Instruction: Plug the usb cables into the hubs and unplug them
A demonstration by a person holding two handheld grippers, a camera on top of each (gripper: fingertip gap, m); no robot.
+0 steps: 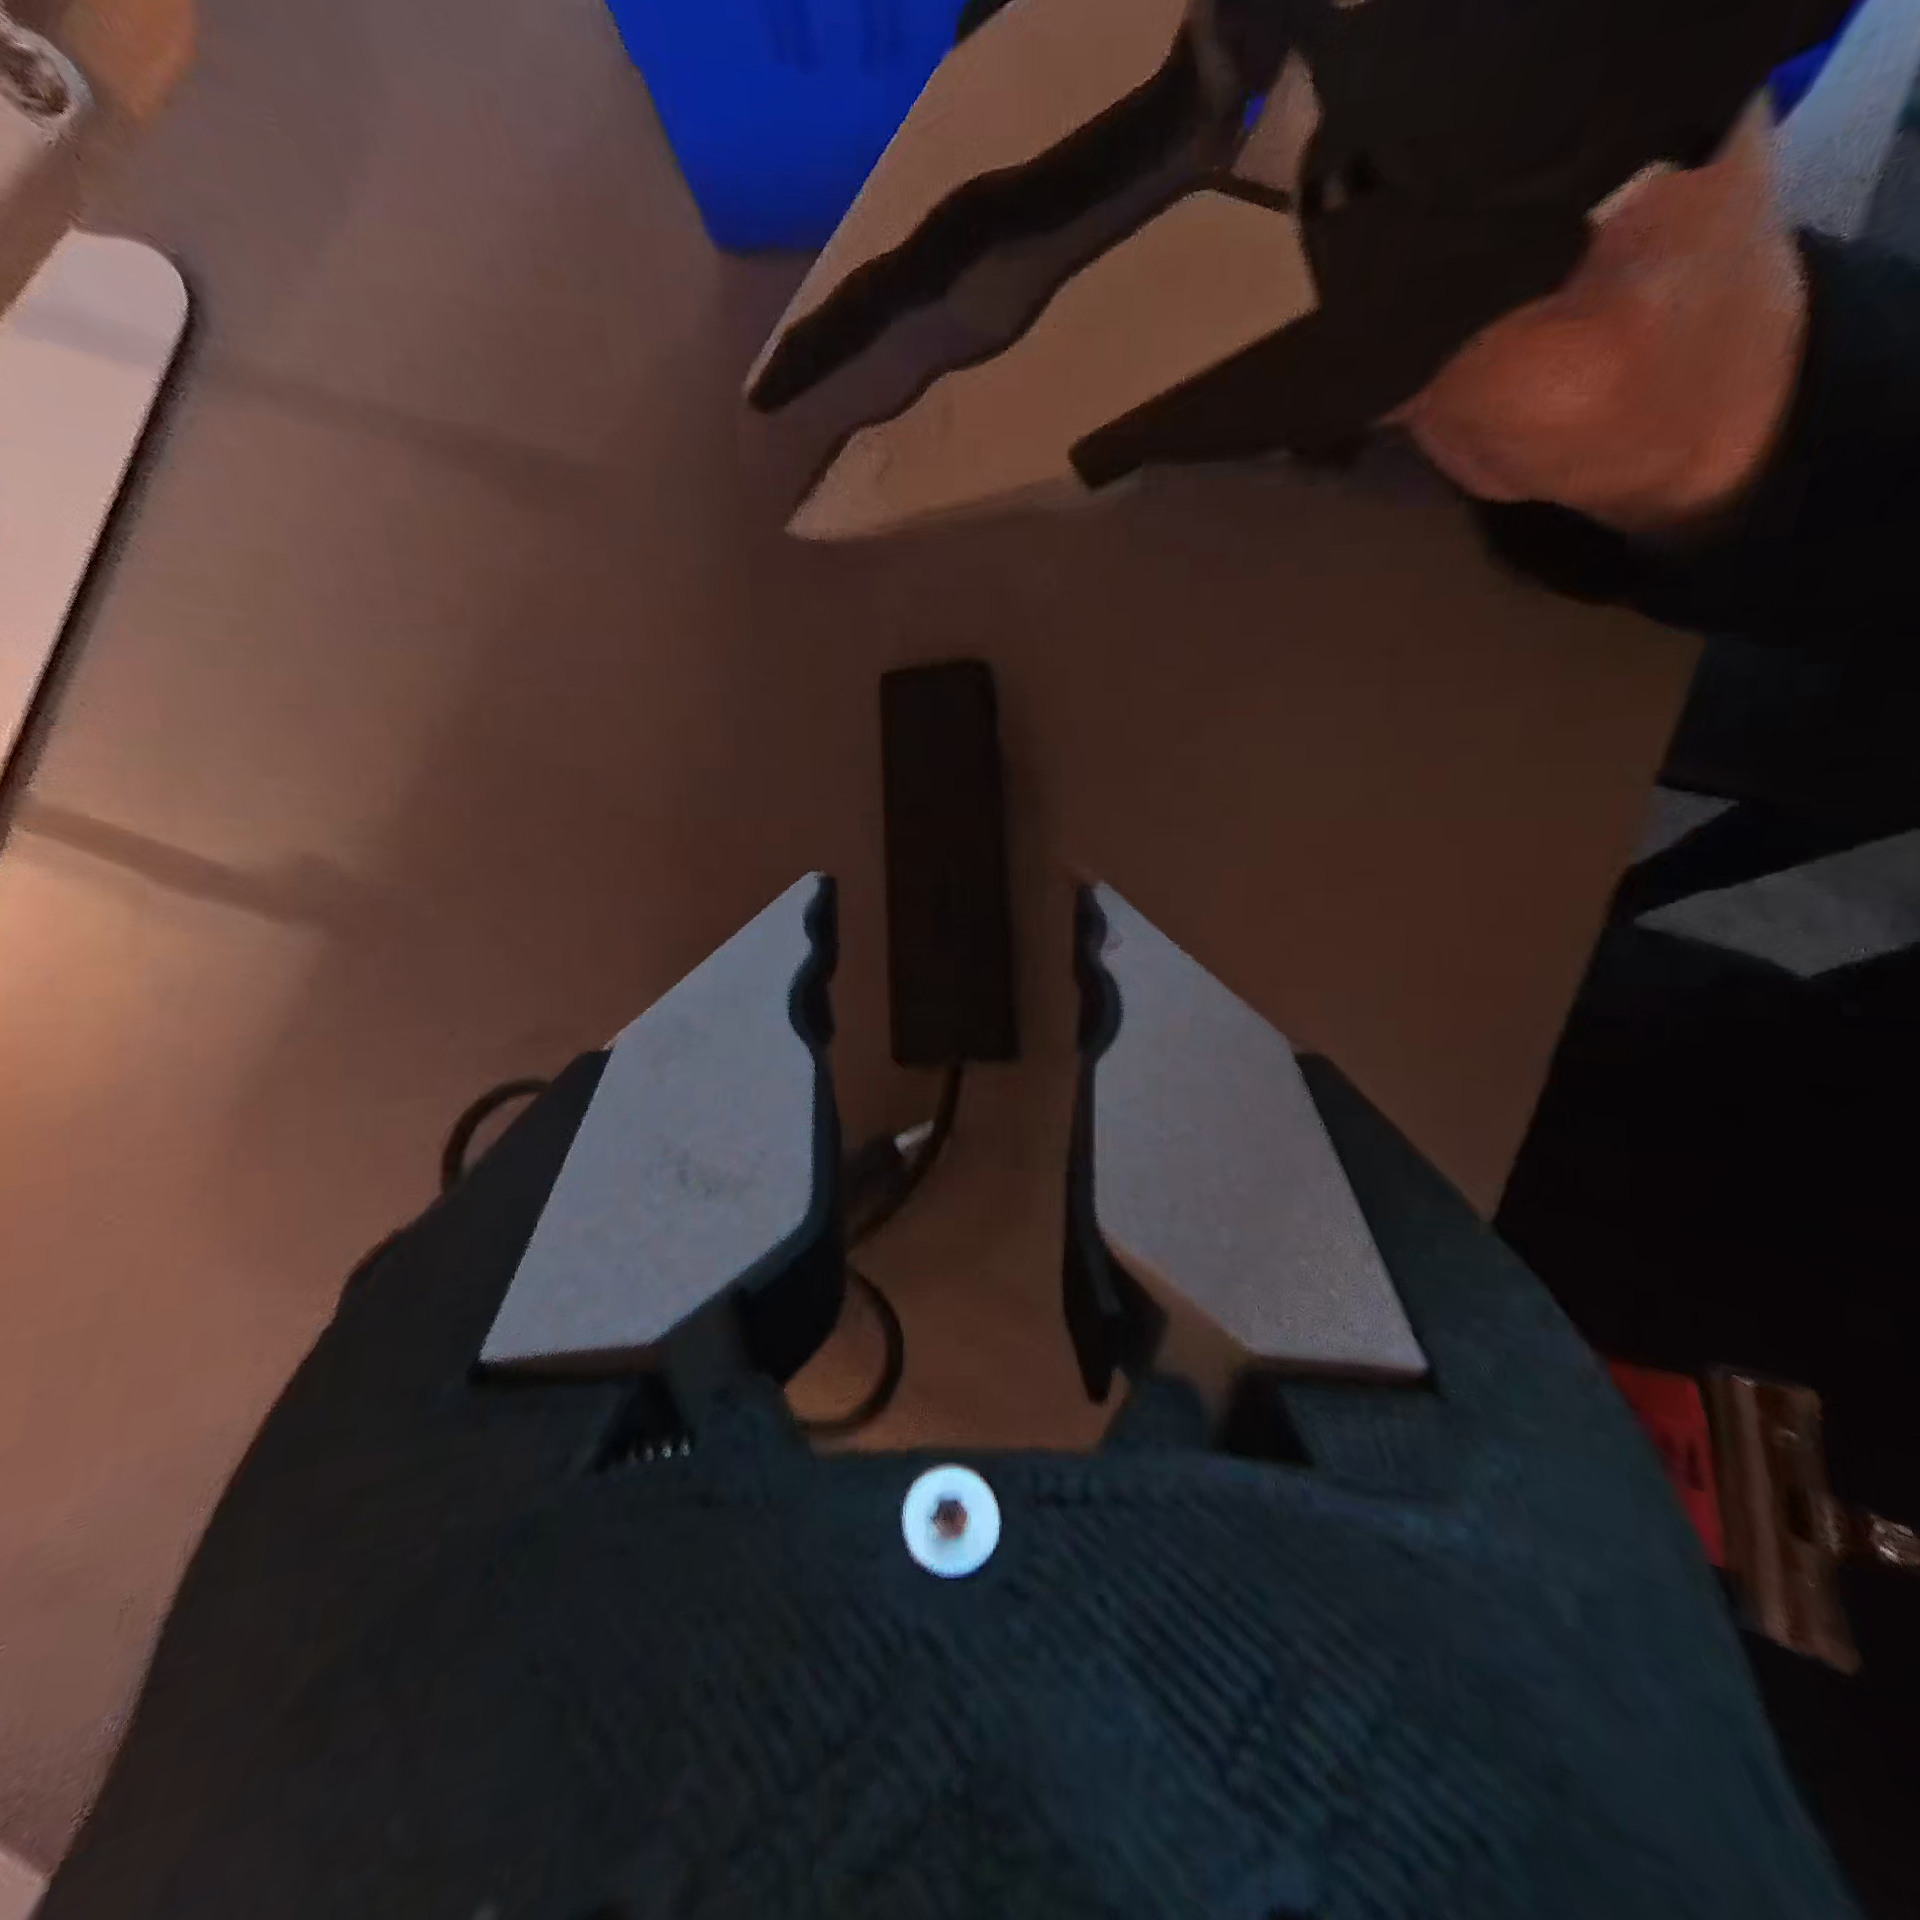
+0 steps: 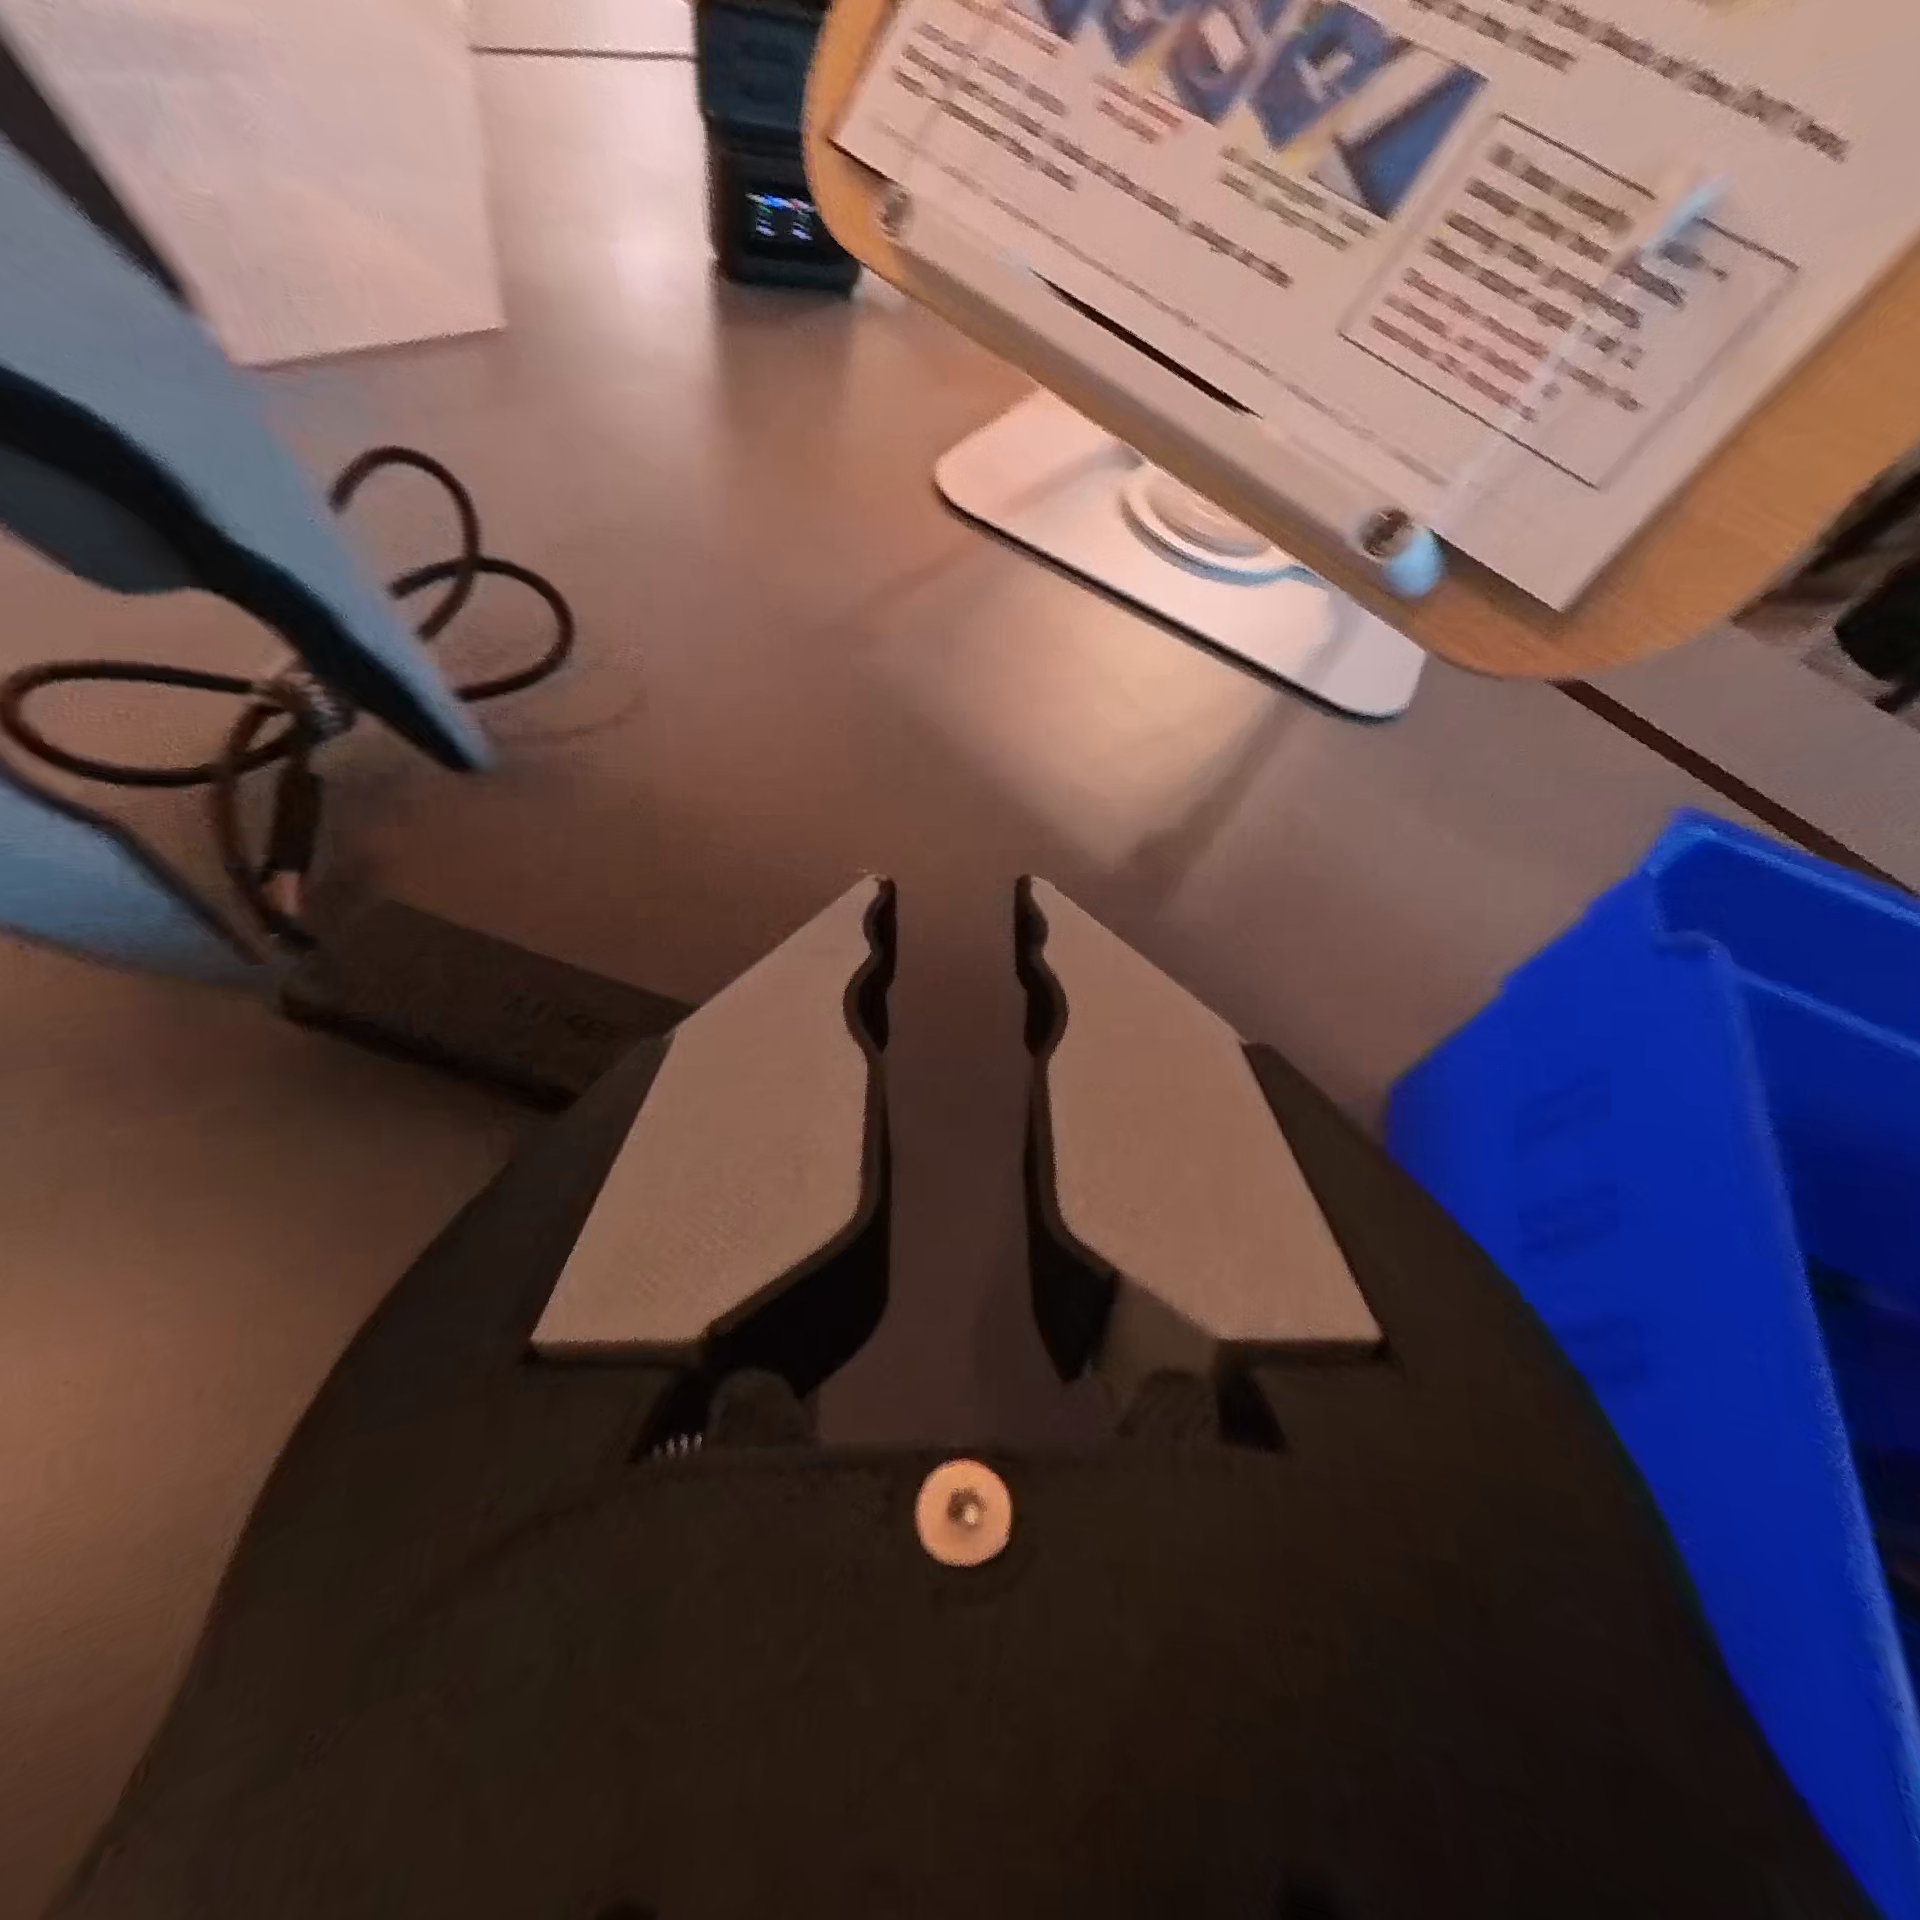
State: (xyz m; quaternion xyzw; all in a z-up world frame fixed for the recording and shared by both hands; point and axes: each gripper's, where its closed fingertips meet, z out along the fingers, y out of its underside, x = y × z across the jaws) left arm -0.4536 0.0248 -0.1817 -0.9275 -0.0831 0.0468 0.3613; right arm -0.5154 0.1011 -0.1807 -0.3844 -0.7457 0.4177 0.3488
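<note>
Left gripper [image 1: 951,894]: jaws released, empty, poised above the brown table [image 1: 468,623] with the black USB hub [image 1: 948,862] lying flat between and just beyond its 2 fingertips. Hub's black cable [image 1: 883,1340] trails back in loose coils under the gripper; its plug end [image 1: 899,1143] lies beside the cord, unplugged. Right gripper [image 2: 953,899]: jaws released, empty, held over bare table, hub at its left. Blue bin [image 2: 1683,1195] at right; sign on white stand [image 2: 1195,561] beyond.
</note>
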